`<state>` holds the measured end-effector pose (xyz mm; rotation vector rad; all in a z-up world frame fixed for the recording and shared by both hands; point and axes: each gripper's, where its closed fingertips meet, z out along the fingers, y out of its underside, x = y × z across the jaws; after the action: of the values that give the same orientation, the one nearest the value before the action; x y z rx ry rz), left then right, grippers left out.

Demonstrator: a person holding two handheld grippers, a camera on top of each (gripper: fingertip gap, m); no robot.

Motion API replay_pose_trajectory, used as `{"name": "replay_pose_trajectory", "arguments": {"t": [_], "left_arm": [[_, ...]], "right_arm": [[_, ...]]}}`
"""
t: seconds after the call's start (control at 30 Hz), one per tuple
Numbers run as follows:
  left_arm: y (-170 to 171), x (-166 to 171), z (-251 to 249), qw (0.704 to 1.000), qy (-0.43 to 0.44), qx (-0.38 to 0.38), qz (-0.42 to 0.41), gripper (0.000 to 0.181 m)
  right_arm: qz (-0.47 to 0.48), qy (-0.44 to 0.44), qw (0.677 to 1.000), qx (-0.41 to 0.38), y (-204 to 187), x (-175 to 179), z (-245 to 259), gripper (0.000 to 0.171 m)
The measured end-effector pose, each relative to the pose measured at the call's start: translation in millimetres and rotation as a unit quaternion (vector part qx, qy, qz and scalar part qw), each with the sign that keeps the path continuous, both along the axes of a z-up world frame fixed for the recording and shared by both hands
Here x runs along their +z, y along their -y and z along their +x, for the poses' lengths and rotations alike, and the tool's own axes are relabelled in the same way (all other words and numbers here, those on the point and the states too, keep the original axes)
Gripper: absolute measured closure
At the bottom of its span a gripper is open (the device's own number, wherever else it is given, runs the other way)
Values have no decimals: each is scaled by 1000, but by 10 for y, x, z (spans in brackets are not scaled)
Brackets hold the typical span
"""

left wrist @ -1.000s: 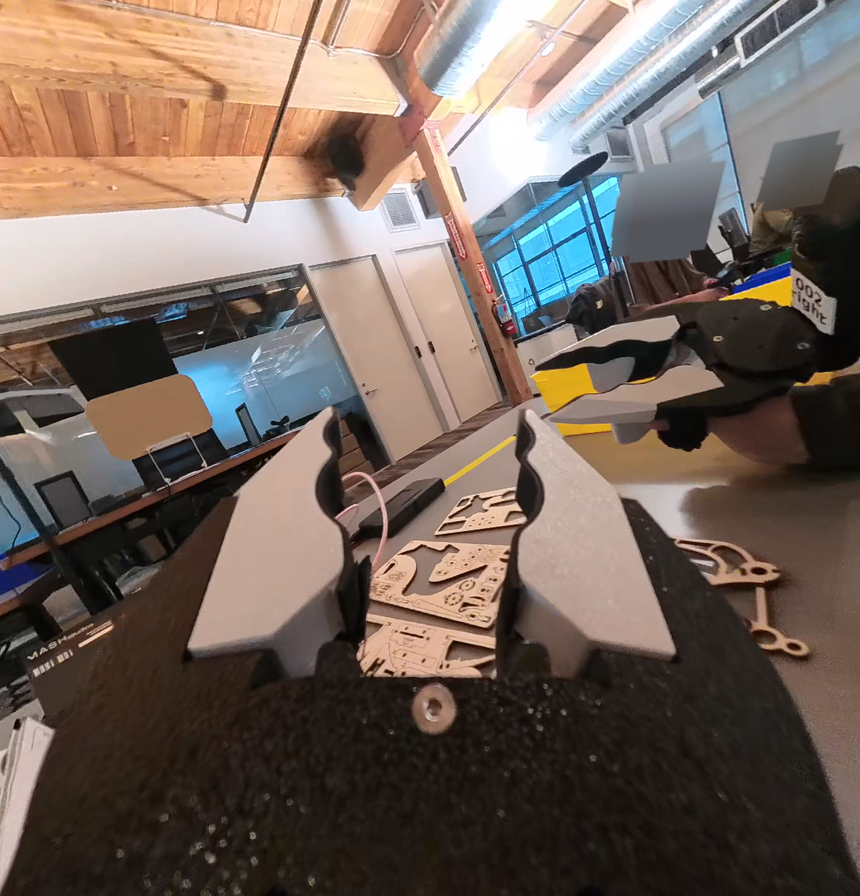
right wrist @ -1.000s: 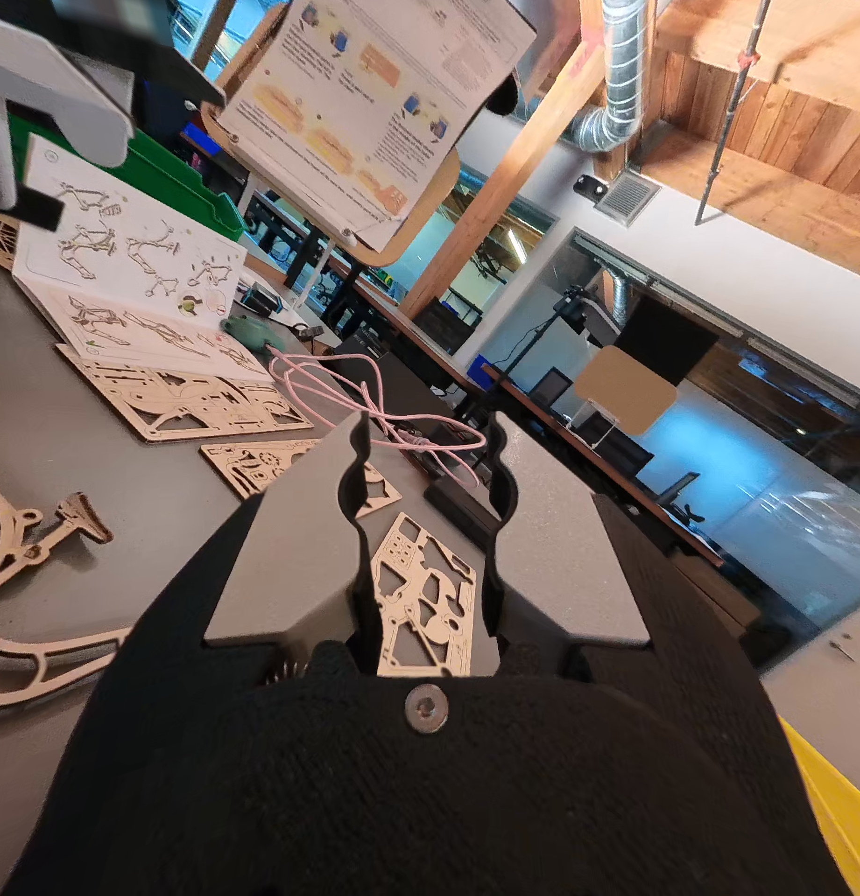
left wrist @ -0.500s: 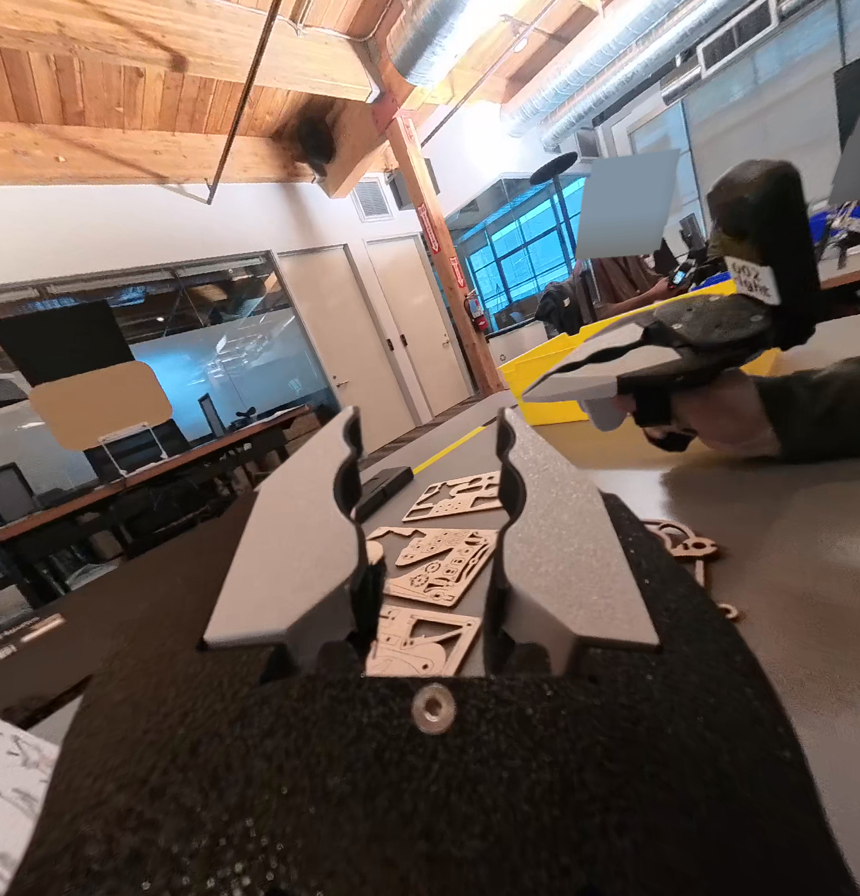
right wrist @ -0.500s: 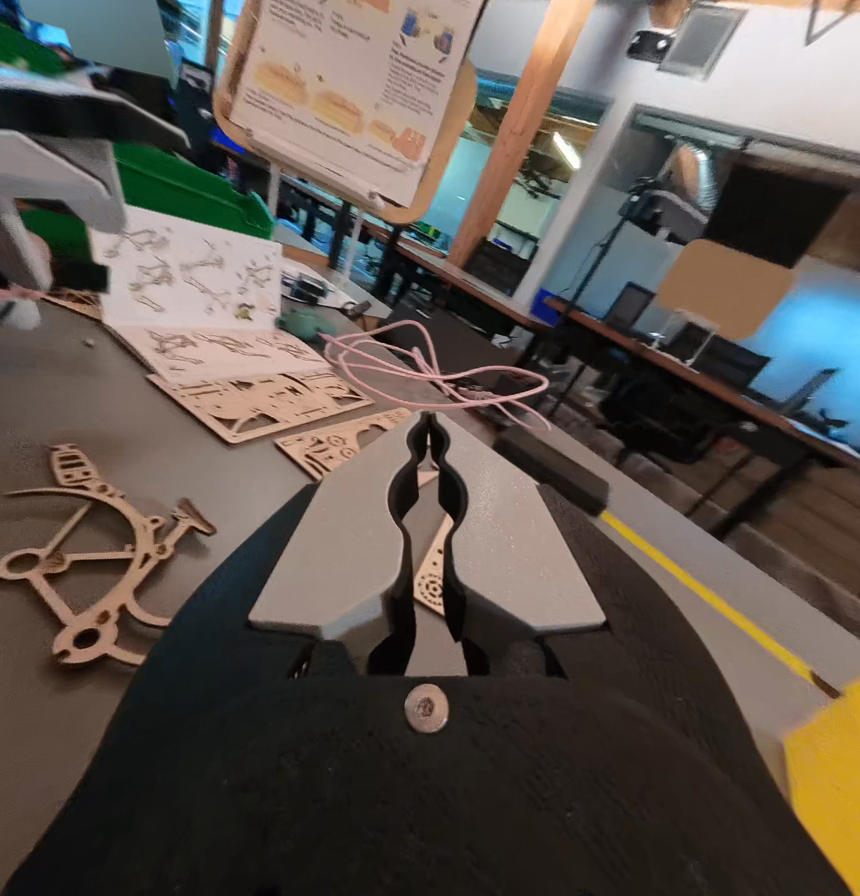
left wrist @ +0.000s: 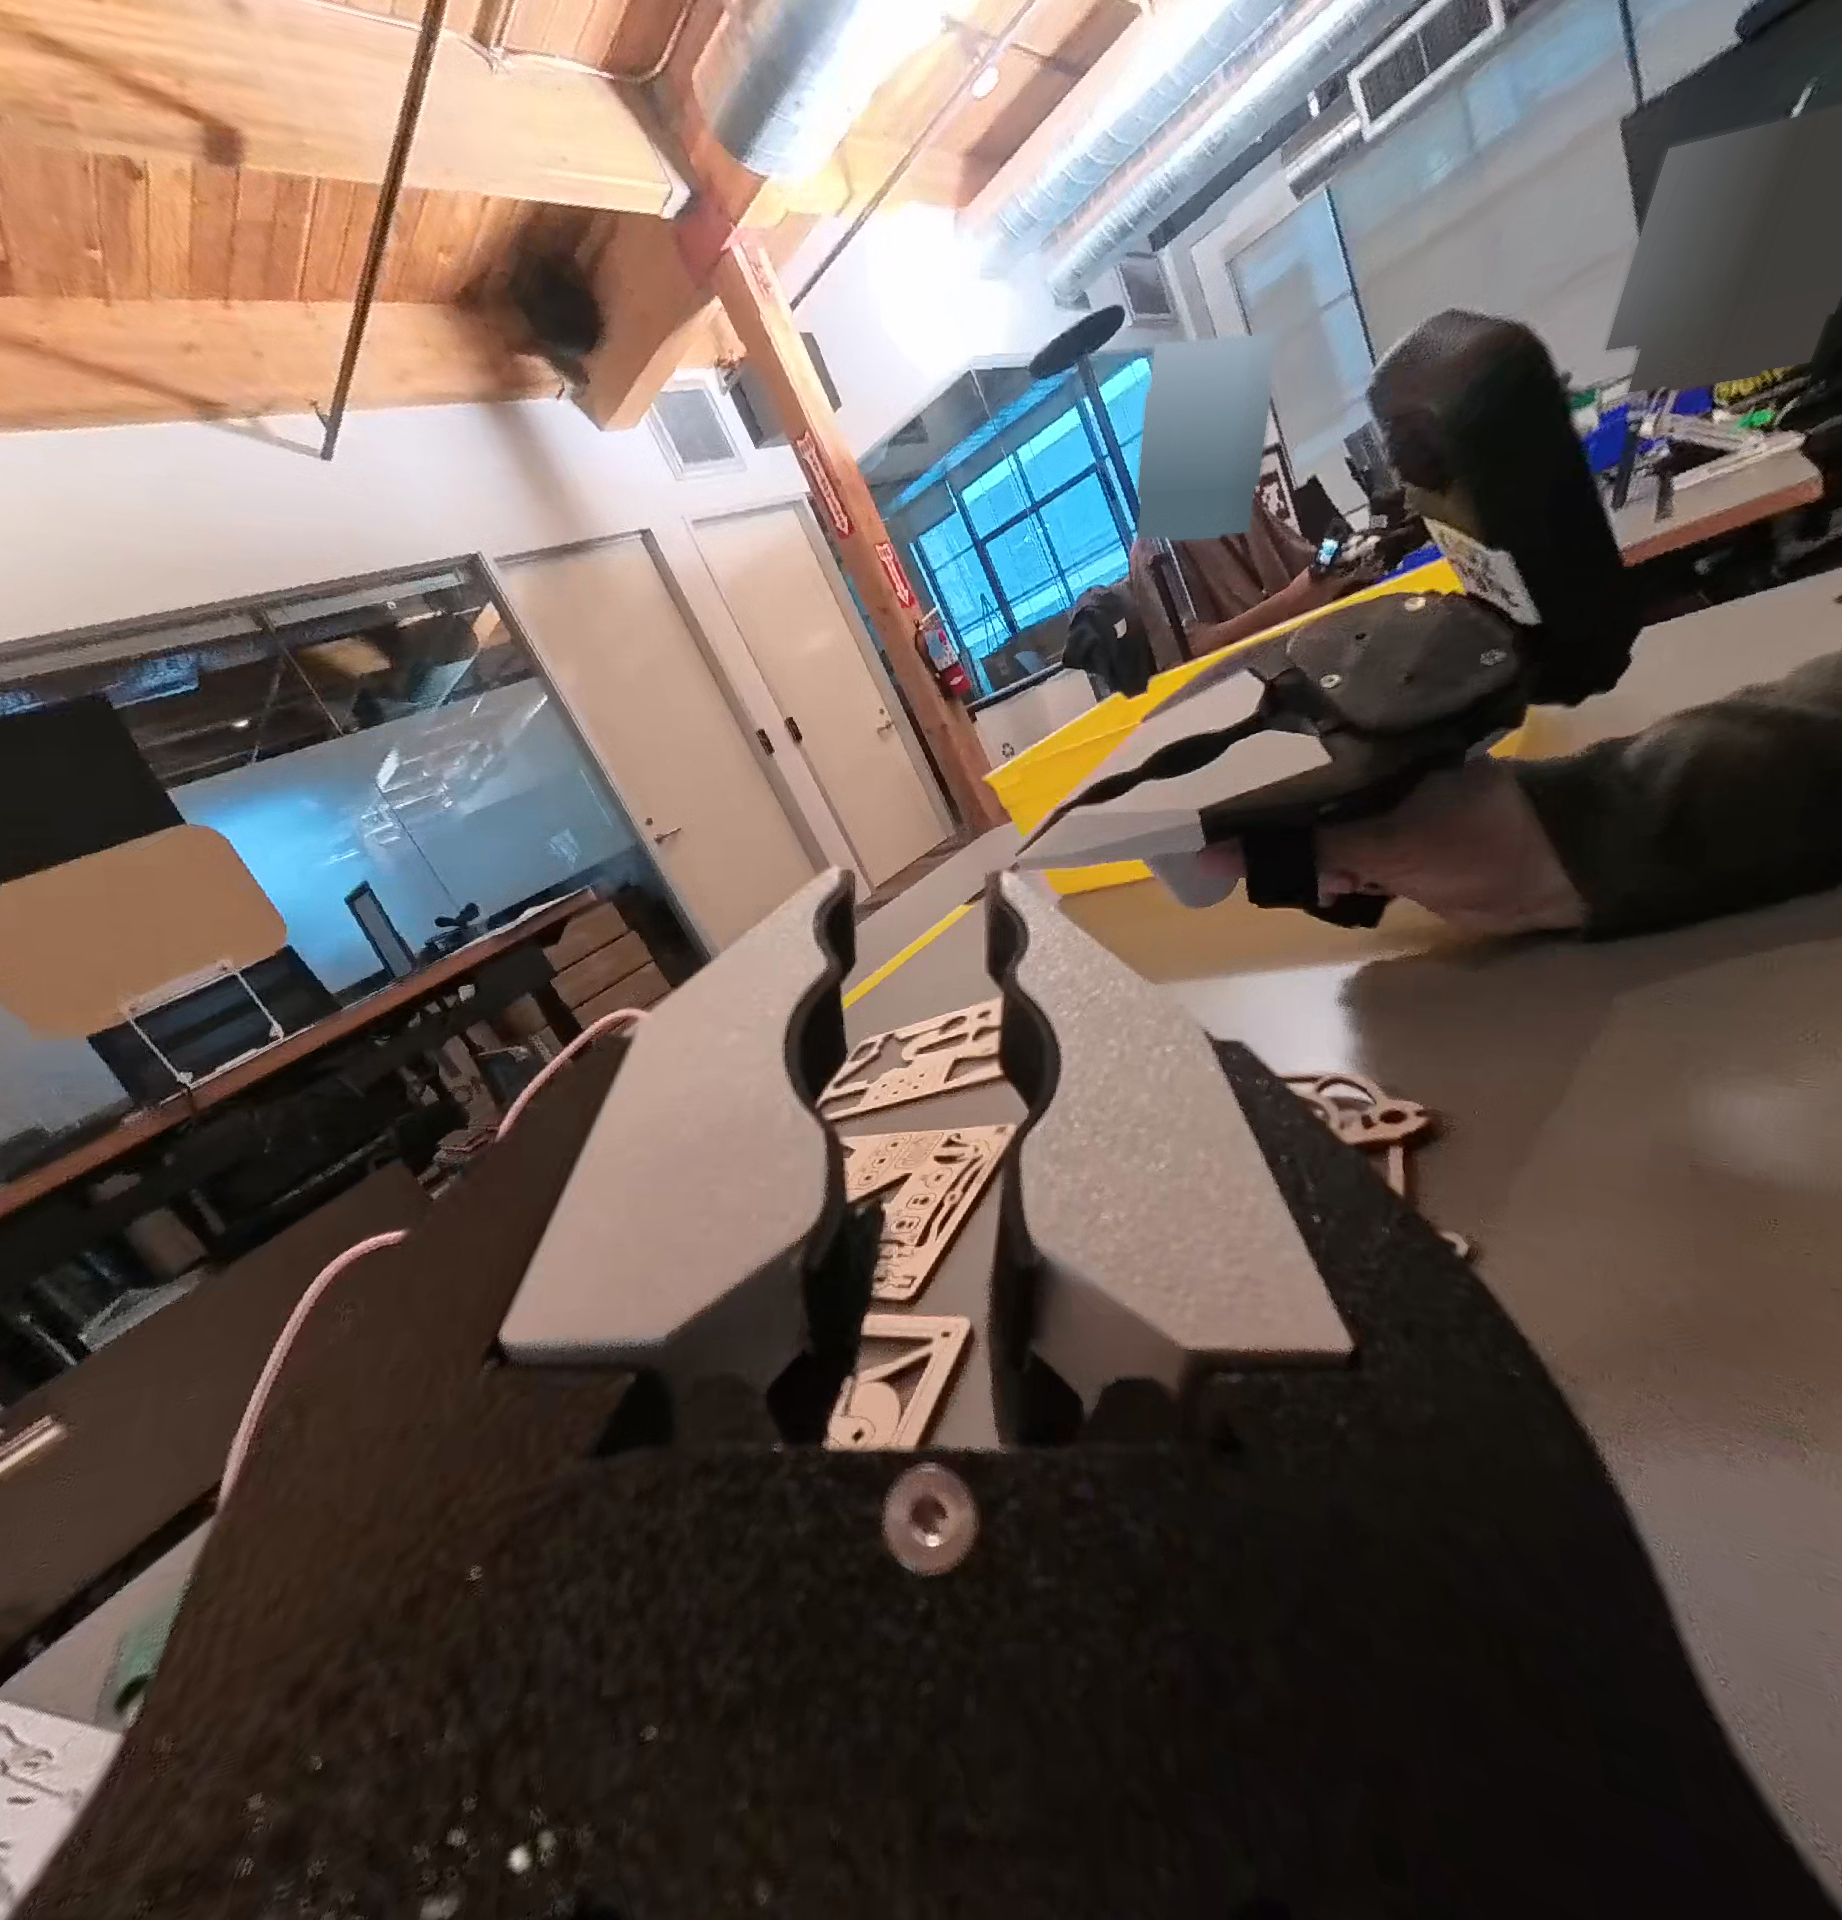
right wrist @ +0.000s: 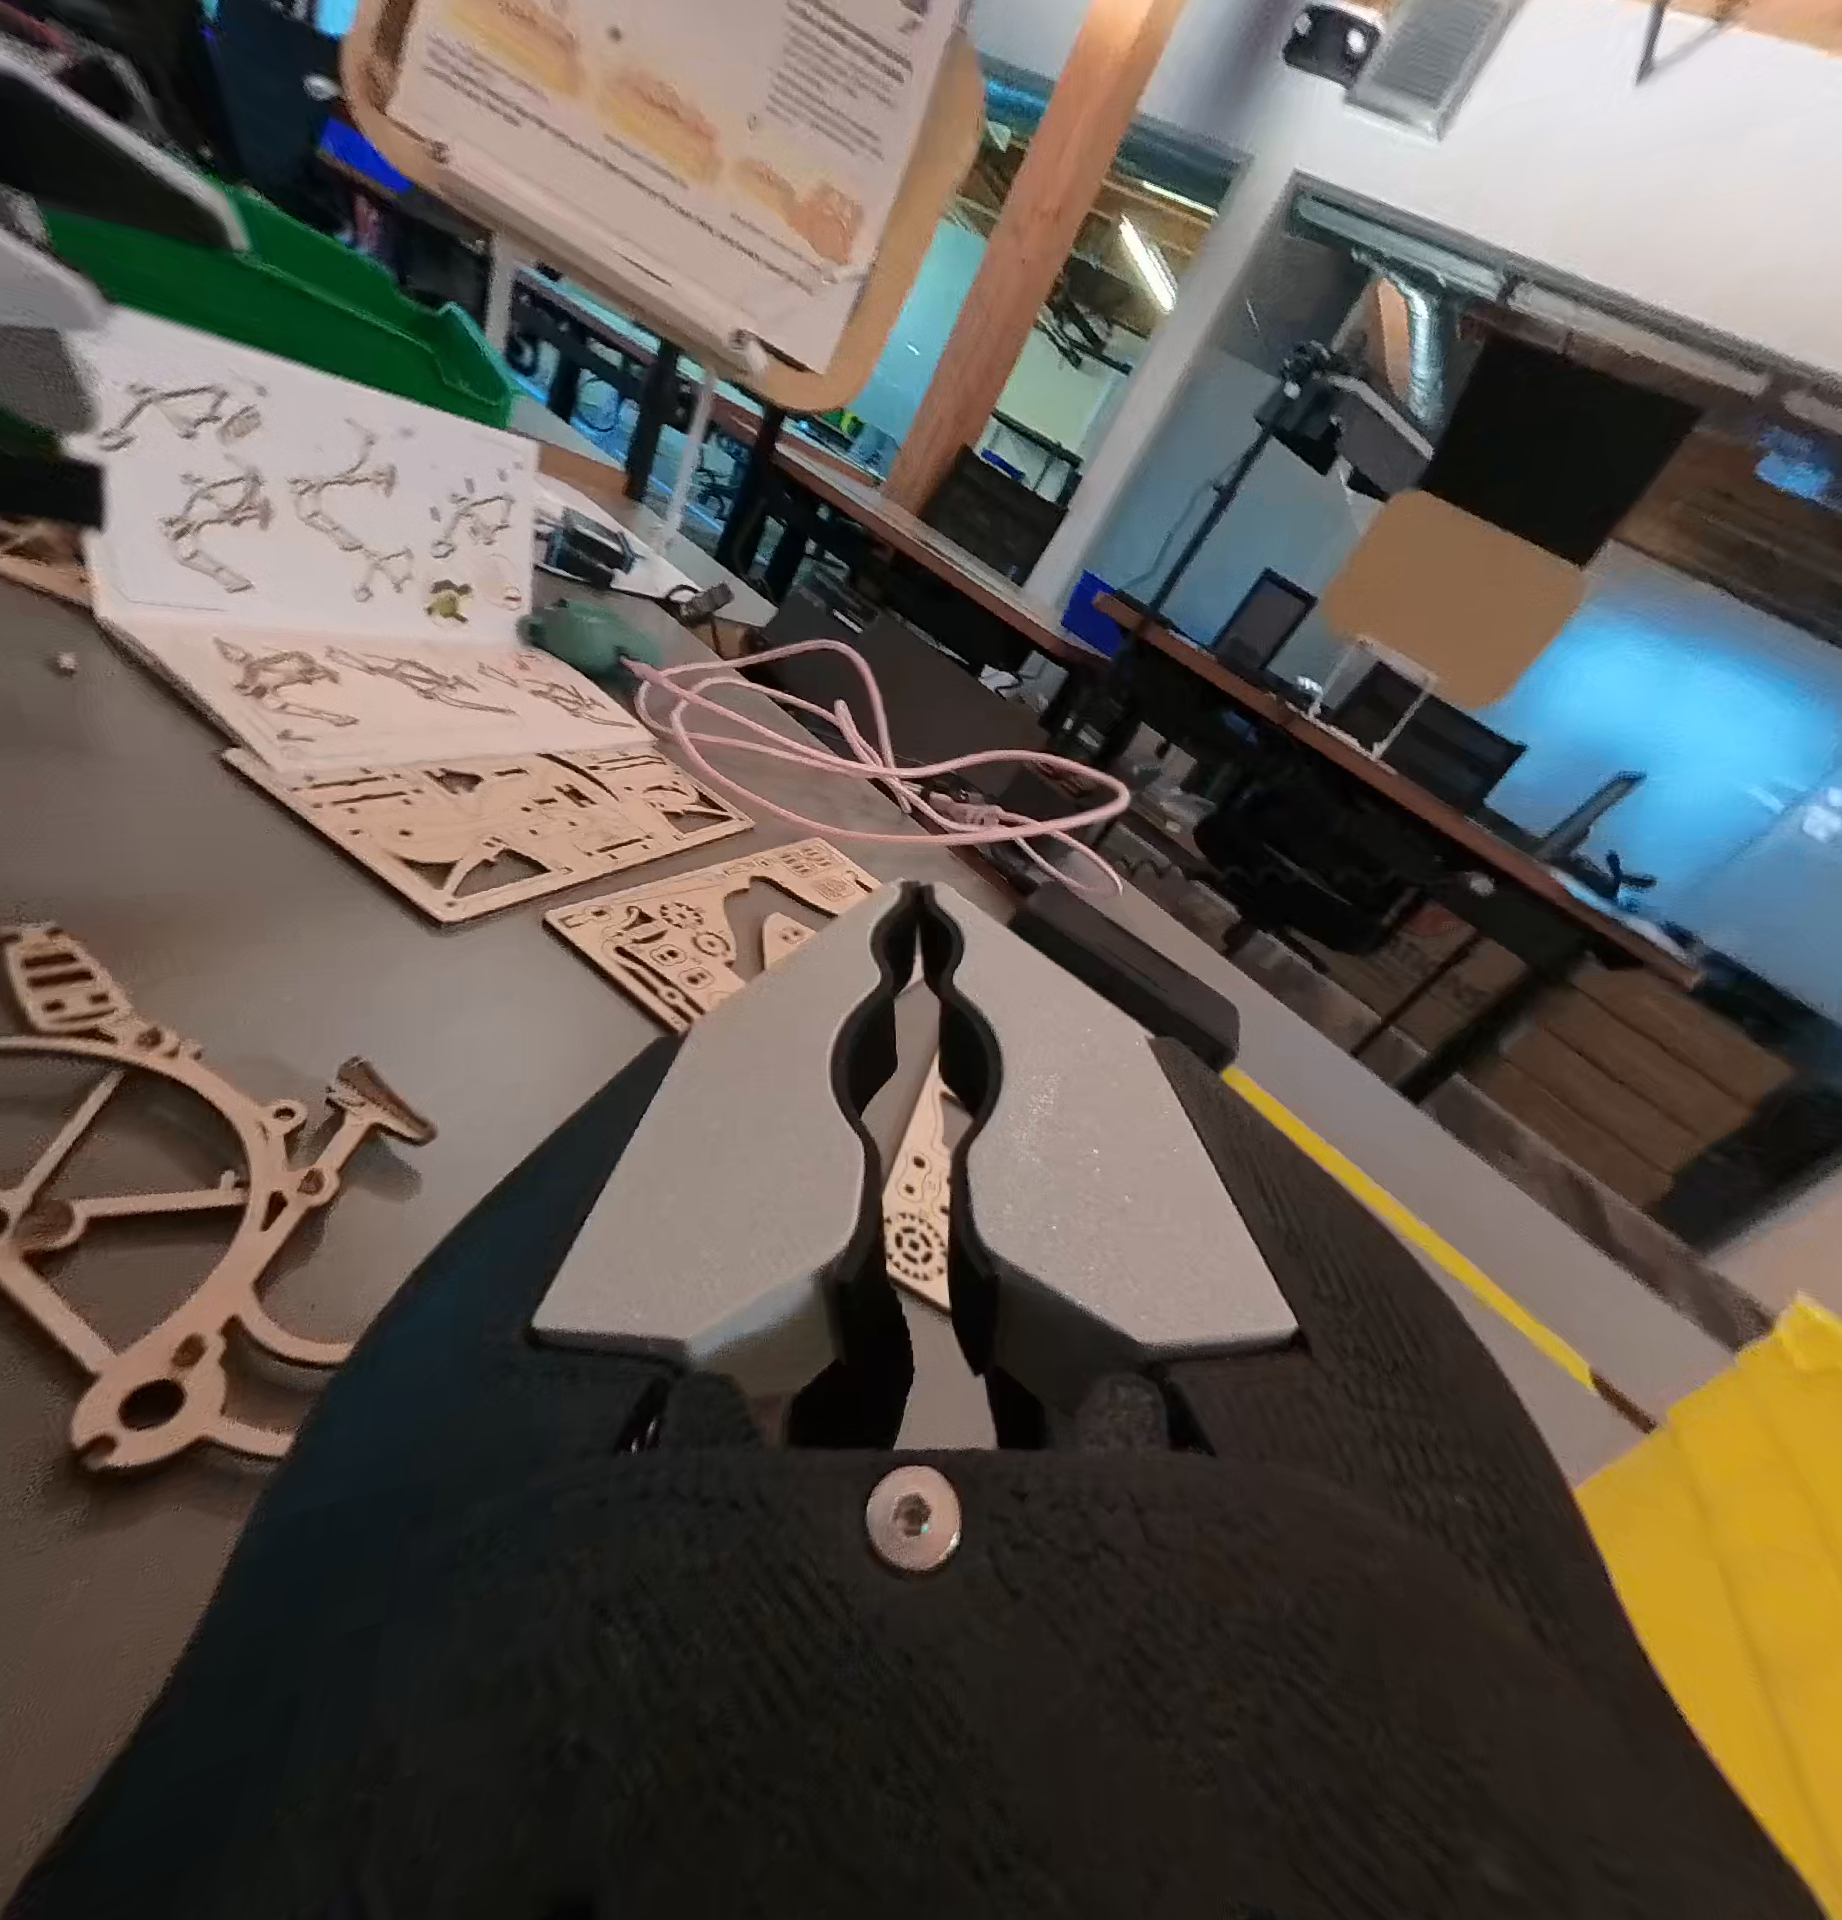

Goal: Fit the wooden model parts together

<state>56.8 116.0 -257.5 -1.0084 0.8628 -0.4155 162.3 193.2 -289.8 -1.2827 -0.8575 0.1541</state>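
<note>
Print on instruction sheet (right wrist: 678,135), booklet (right wrist: 304,520), right claw's sticker (left wrist: 1483,566): wording omitted.

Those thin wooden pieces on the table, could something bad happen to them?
Maybe. The right claw is shut and empty, hanging low over a thin pale laser-cut wooden sheet; pushing down could snap its fine cutouts. The loose pink looped cord lies close by and might snag a claw. The curved wooden frame piece sits loose on the grey table and could slide.

Timber ceiling (left wrist: 221,208), silver ducts (left wrist: 771,114), glass-walled office (left wrist: 377,779), long desks (right wrist: 1312,727).
</note>
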Motion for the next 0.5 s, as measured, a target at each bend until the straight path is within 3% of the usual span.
{"name": "replay_pose_trajectory", "arguments": {"t": [0.5], "left_arm": [[201, -27, 42, 998, 4, -67, -21, 164]], "right_arm": [[17, 33, 992, 118, 148, -61, -276, 171]]}}
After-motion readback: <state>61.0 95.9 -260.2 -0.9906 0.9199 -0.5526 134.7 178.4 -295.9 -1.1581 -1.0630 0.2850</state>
